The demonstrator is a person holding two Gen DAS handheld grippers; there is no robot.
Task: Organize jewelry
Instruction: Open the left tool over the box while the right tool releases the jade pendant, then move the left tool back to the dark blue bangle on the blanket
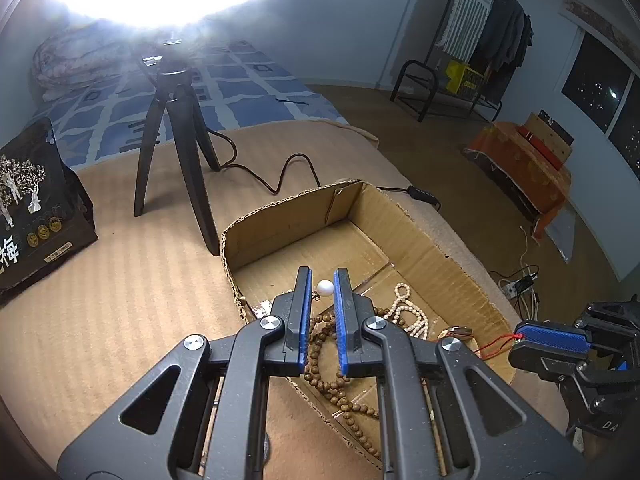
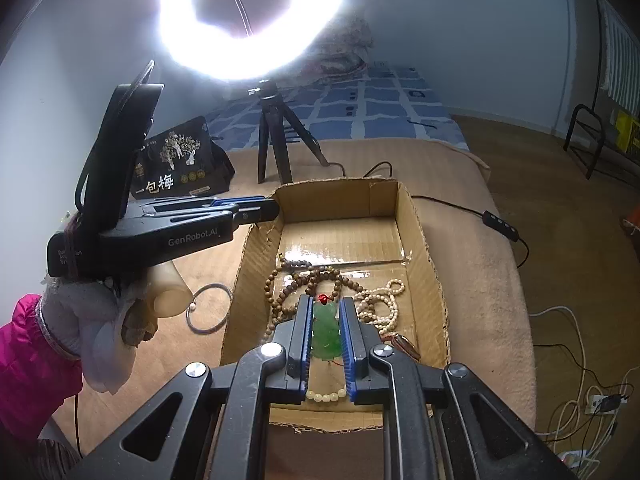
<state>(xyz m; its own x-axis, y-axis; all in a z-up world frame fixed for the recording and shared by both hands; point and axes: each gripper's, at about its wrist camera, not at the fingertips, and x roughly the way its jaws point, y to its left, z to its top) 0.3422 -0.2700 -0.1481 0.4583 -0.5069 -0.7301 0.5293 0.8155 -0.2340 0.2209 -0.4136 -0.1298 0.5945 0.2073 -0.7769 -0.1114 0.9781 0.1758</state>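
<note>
An open cardboard box (image 1: 280,232) (image 2: 428,240) lies on a tan blanket. In it are brown wooden bead strands (image 1: 320,360) (image 2: 296,284) and a cream bead strand (image 1: 408,312) (image 2: 384,300). My left gripper (image 1: 323,280) hovers over the box's near-left corner with a white pearl (image 1: 325,288) between its fingertips; contact is unclear. In the right wrist view it (image 2: 272,210) shows side-on at the box's left rim. My right gripper (image 2: 327,308) is shut on a green jade pendant (image 2: 326,334) with a red knot, over the box. In the left wrist view it (image 1: 520,338) trails a red cord (image 1: 496,346).
A black tripod (image 1: 176,152) (image 2: 276,148) holds a bright ring light behind the box, its cable (image 1: 280,176) running across the blanket. A dark printed pouch (image 1: 36,204) (image 2: 180,164) stands at left. A silver bangle (image 2: 208,308) and a cream bottle (image 2: 170,288) lie left of the box.
</note>
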